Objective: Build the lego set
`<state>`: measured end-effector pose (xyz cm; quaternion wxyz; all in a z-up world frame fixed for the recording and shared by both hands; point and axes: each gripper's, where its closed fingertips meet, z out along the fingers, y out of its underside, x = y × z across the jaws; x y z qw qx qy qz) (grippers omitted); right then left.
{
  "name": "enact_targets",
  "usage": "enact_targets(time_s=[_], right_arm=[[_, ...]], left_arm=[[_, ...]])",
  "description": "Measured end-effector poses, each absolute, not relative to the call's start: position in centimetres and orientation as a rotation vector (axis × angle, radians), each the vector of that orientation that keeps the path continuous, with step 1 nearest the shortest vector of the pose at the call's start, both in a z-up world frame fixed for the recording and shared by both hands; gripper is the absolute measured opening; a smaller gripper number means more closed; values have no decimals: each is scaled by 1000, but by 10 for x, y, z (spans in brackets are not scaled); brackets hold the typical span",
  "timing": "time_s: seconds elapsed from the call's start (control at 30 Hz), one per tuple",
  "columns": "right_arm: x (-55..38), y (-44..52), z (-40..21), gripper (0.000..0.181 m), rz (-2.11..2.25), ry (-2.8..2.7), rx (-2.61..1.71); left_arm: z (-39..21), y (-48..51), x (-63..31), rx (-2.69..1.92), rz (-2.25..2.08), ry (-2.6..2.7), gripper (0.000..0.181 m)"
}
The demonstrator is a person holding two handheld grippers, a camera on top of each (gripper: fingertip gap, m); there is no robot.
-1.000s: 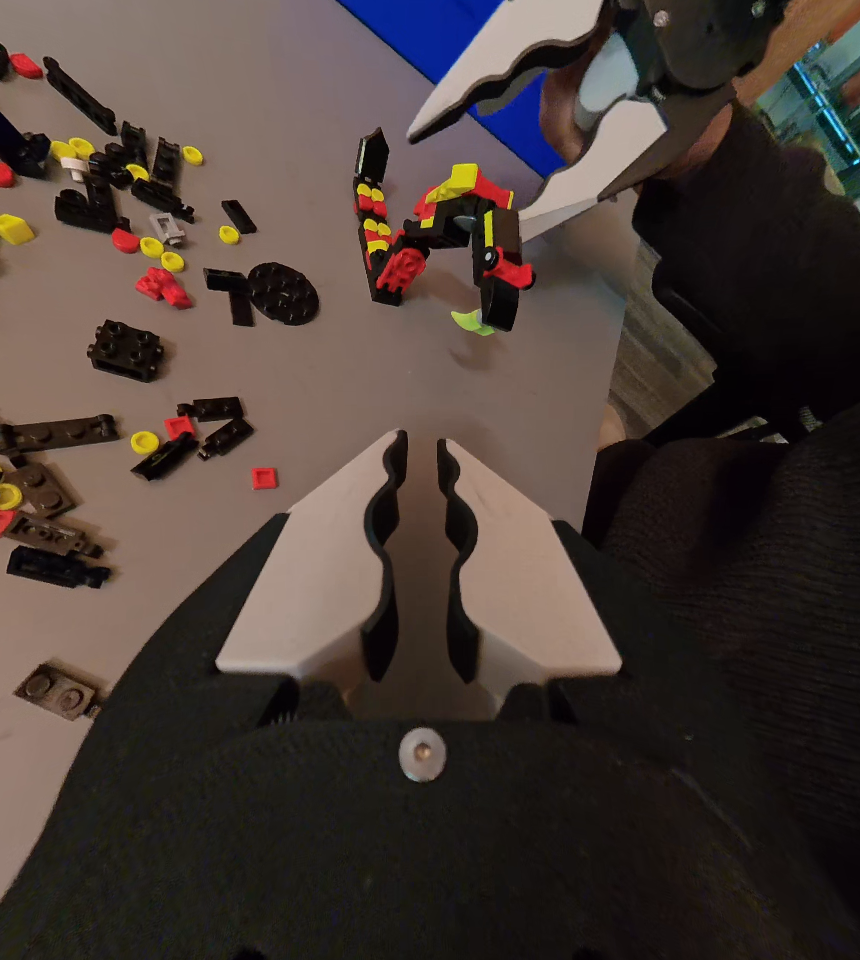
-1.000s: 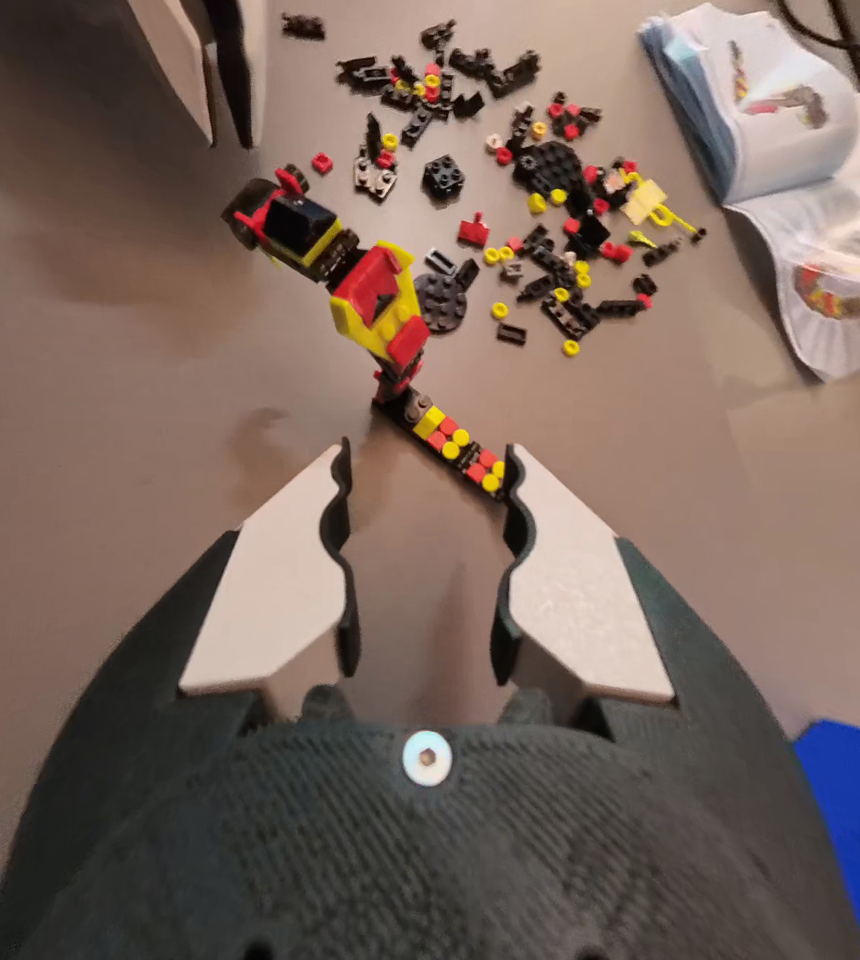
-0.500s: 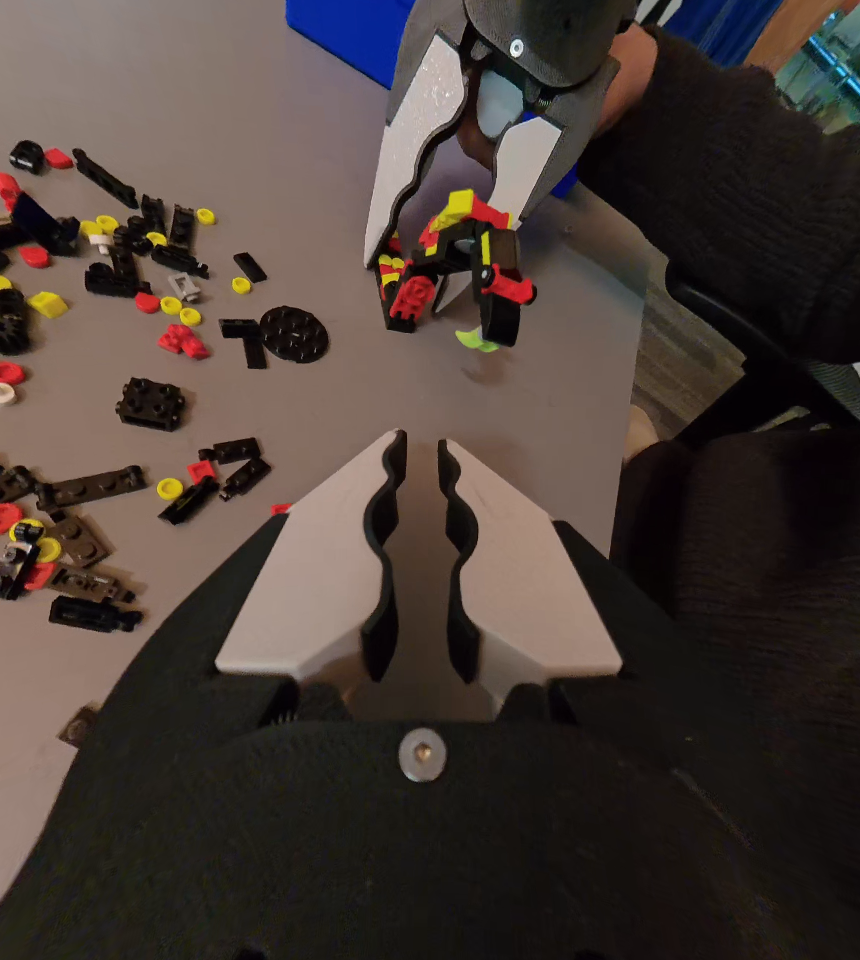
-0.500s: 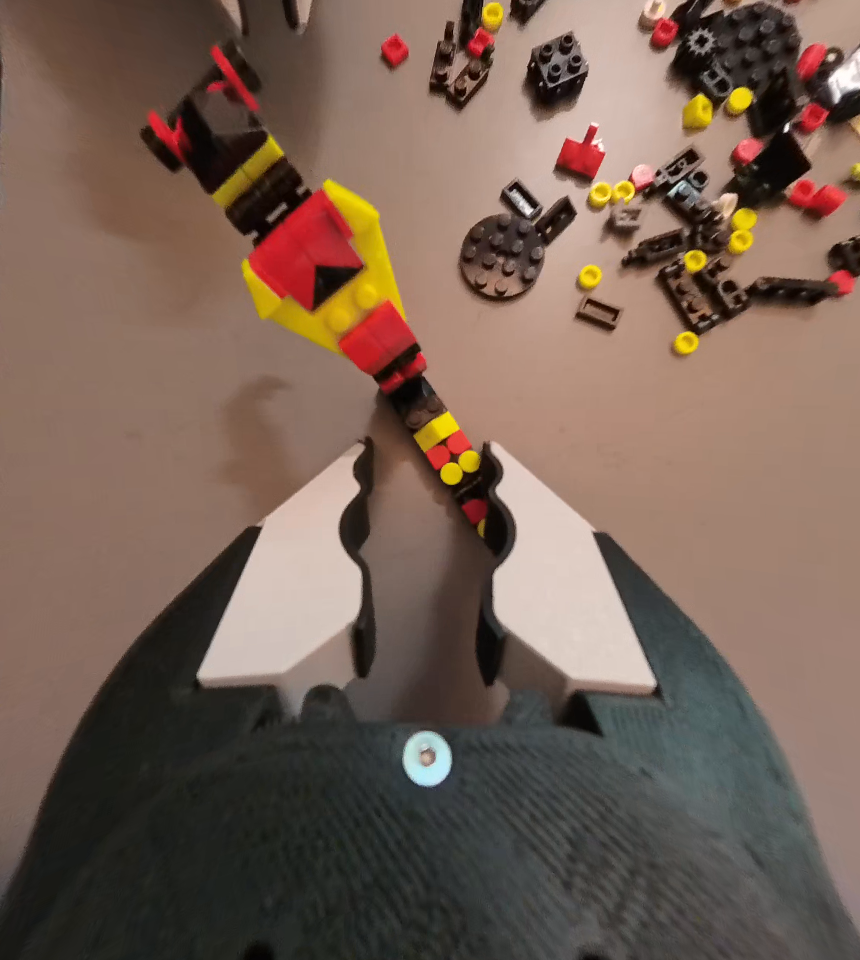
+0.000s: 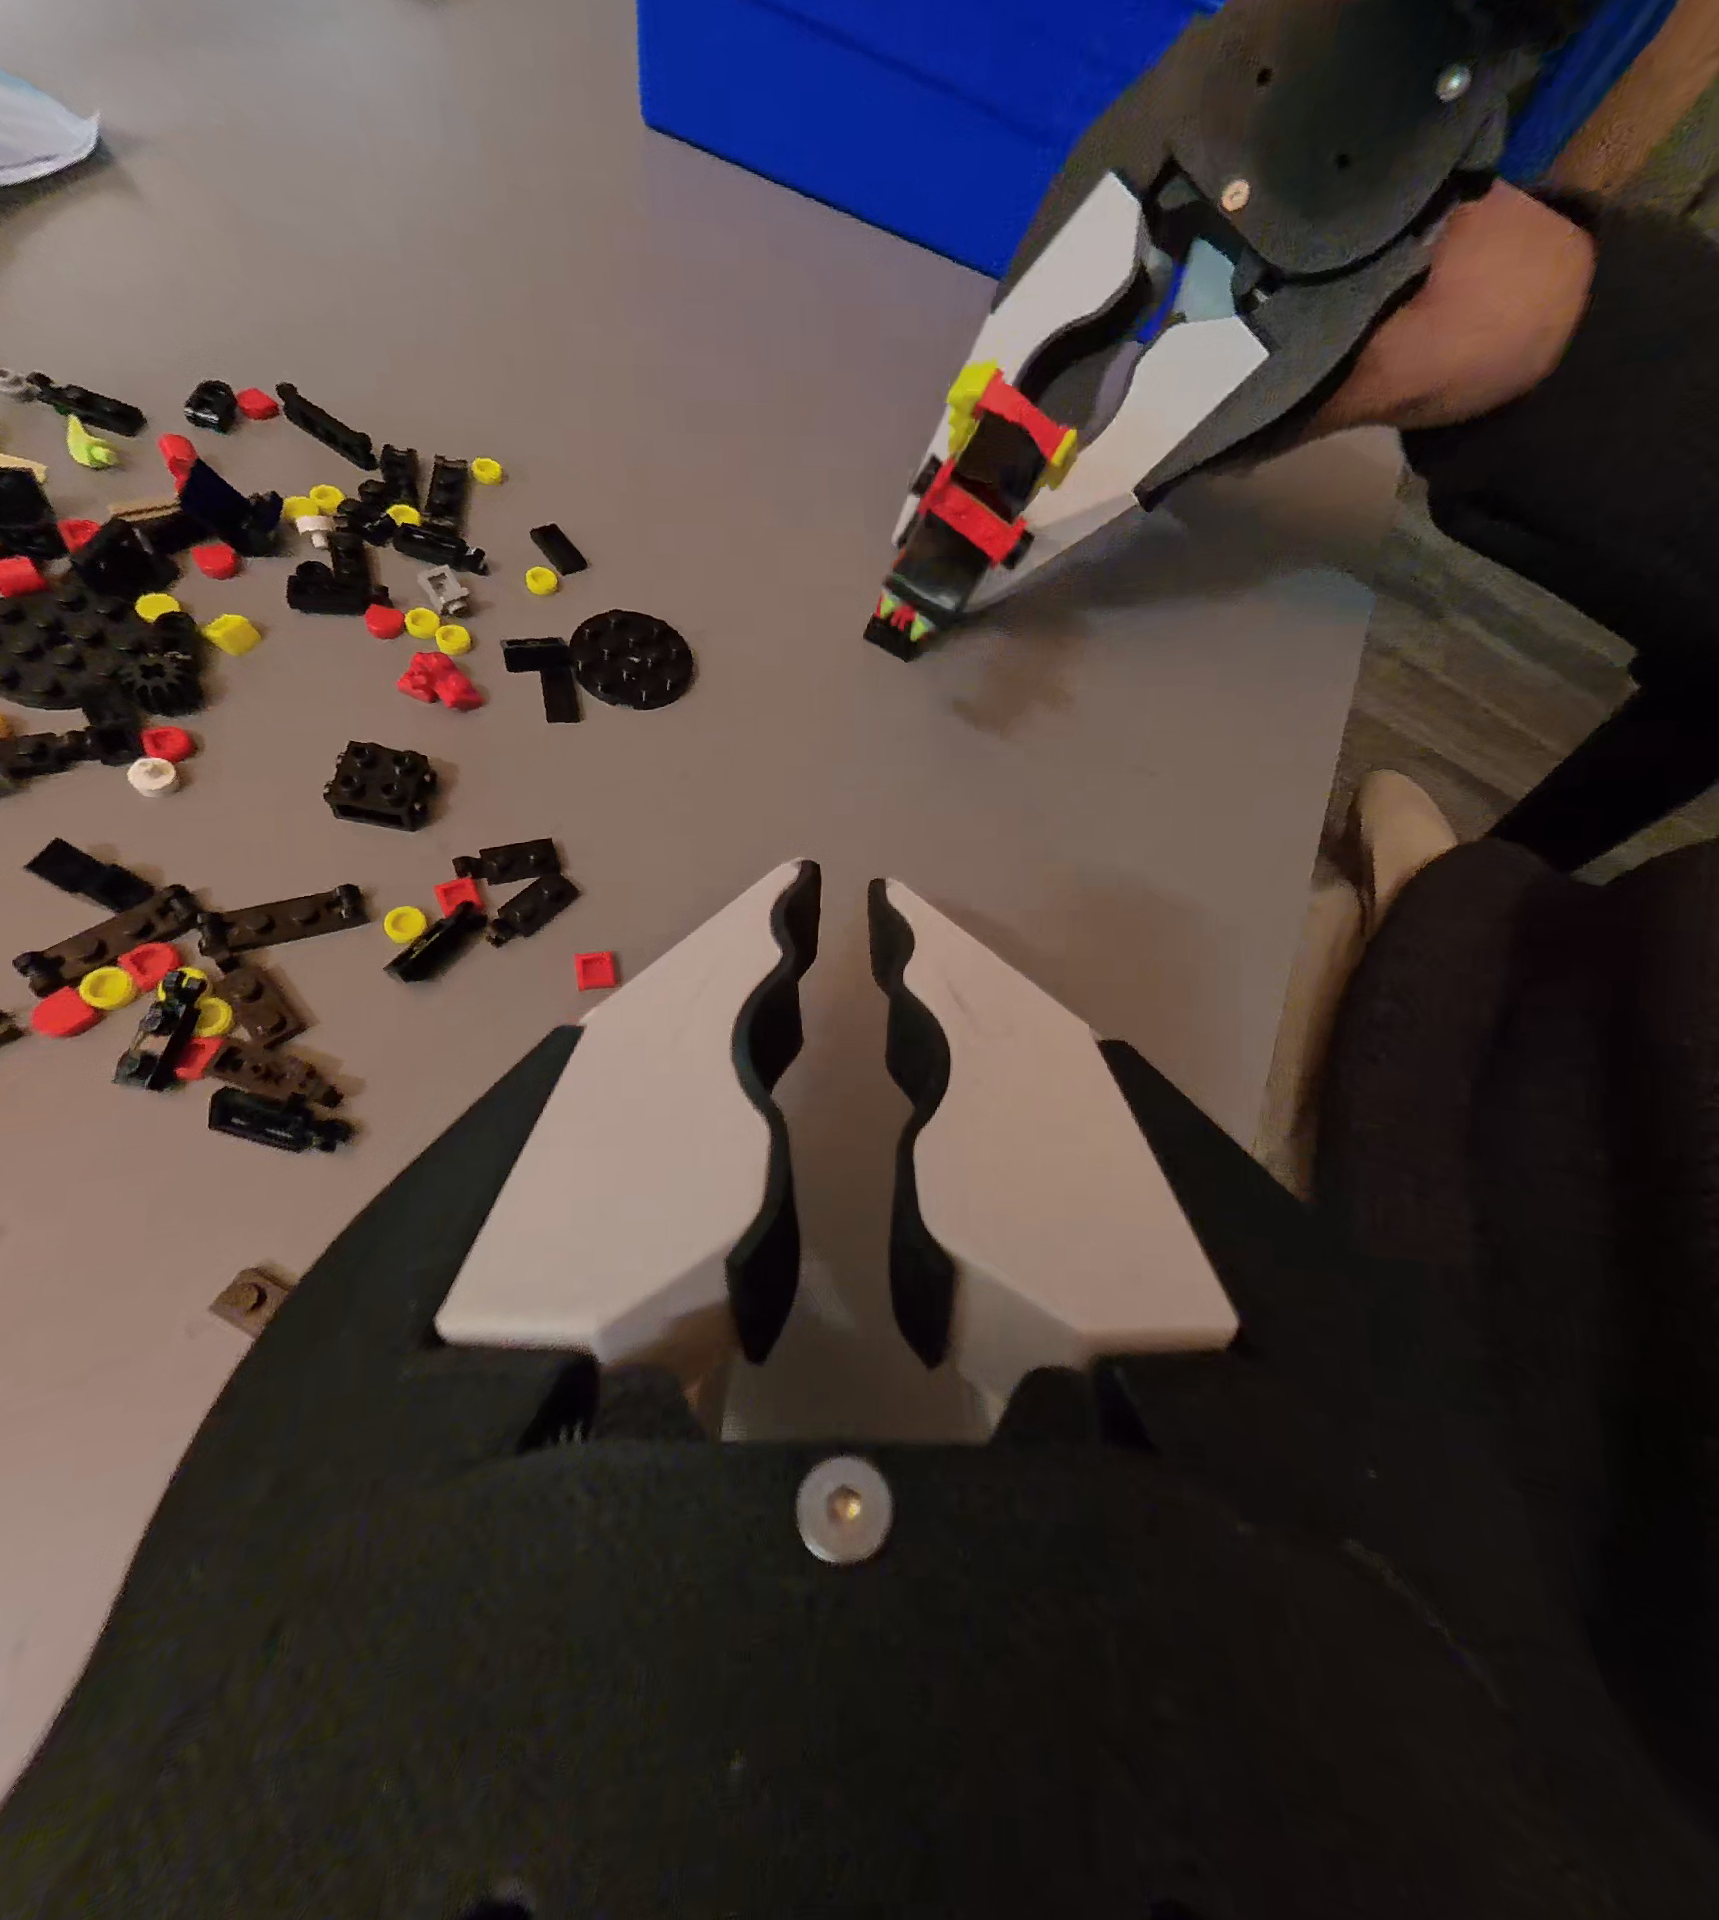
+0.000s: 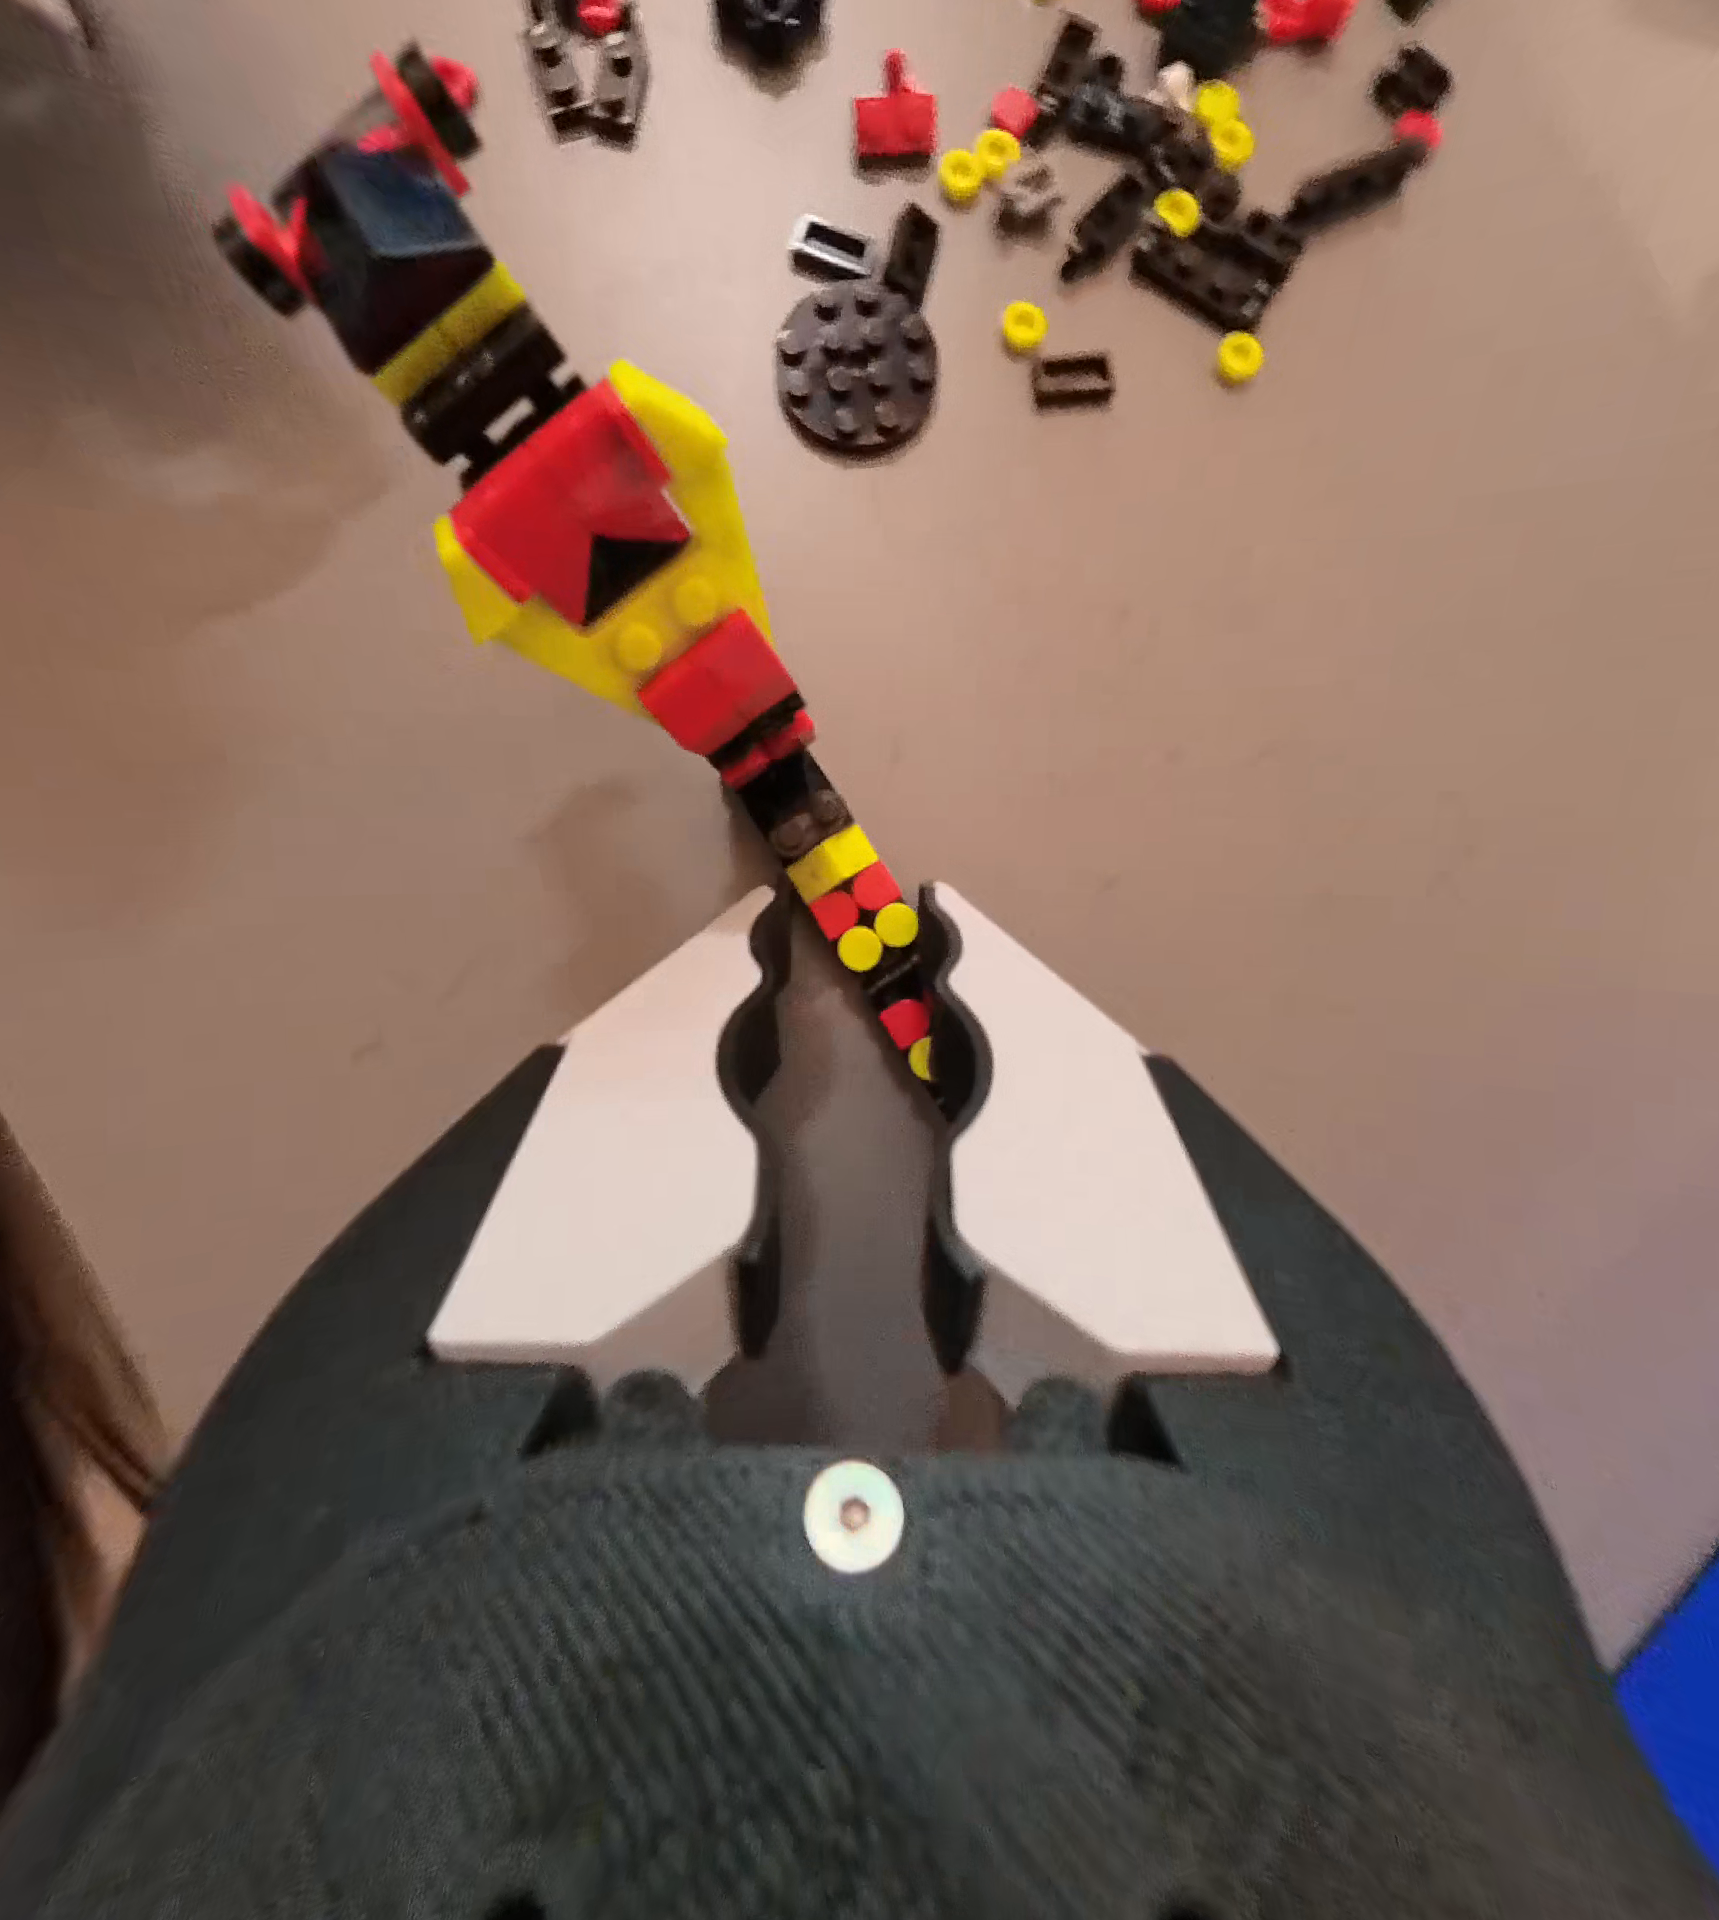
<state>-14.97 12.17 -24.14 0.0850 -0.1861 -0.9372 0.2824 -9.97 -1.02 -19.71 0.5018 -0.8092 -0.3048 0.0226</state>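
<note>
A red, yellow and black lego model (image 6: 606, 561) hangs over the grey table (image 6: 1354, 831). My right gripper (image 6: 850, 904) is shut on its thin studded tail (image 6: 865, 925). The head end with red discs (image 6: 346, 197) points away. In the left wrist view the right gripper (image 5: 1021, 540) holds the model (image 5: 985, 488) nose-down, its tip near the table. My left gripper (image 5: 842, 883) is empty over bare table, its fingers almost together. Loose pieces (image 5: 211, 644) lie to its left.
A round black plate (image 5: 631, 660) shows in both views (image 6: 855, 369). Nearby lie a black brick (image 5: 380, 784) and a small red tile (image 5: 594, 969). A blue box (image 5: 886, 114) stands at the back. The table edge (image 5: 1333, 831) and the person's dark sleeve (image 5: 1613, 1247) are on the right. Across from one pair of fingers to the other is roughly 15 centimeters. The small red tile (image 5: 594, 969) is closer to my left gripper, around 6 centimeters from its tips; the right tips are 15 centimeters off.
My right gripper closed from wide open onto the model's tail and tipped the model nose-down. My left gripper kept the same narrow gap and pulled back a little.
</note>
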Motion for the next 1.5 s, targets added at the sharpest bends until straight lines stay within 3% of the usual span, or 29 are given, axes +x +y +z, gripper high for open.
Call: enact_targets(time_s=[0.03,0.2,0.27,0.33,0.4,0.6,0.67,0.8,1.13,1.27,1.5], right_arm=[[-149,123,-241,22,846,-2769,-647],[-149,120,-241,27,905,-2723,-935],[-145,115,-239,42,992,-2723,-992],[-139,109,-234,69,1089,-2739,-952],[-134,110,-225,74,1147,-2737,-829],[-130,125,-201,69,1134,-2609,-156],[-132,125,-198,59,1135,-2589,-46],[-133,117,-198,47,1125,-2691,26],[-143,90,-202,49,1172,-2774,121],[-143,80,-203,21,1216,-2749,157],[-139,43,-157,20,1448,-2721,50]], left_arm=[[-197,-11,-99,-1952,64,-743,7],[-198,-20,-89,-1915,74,-813,6],[-200,-23,-78,-1897,64,-850,7],[-200,-25,-66,-1881,67,-873,7],[-200,-27,-52,-1875,83,-885,7],[-203,-27,-6,-1892,107,-892,7],[-202,-26,5,-1891,114,-889,6],[-205,-23,18,-1897,107,-893,6],[-208,-31,20,-1857,78,-946,7],[-207,-35,22,-1832,70,-970,7],[-204,-47,31,-1807,124,-1011,7]])
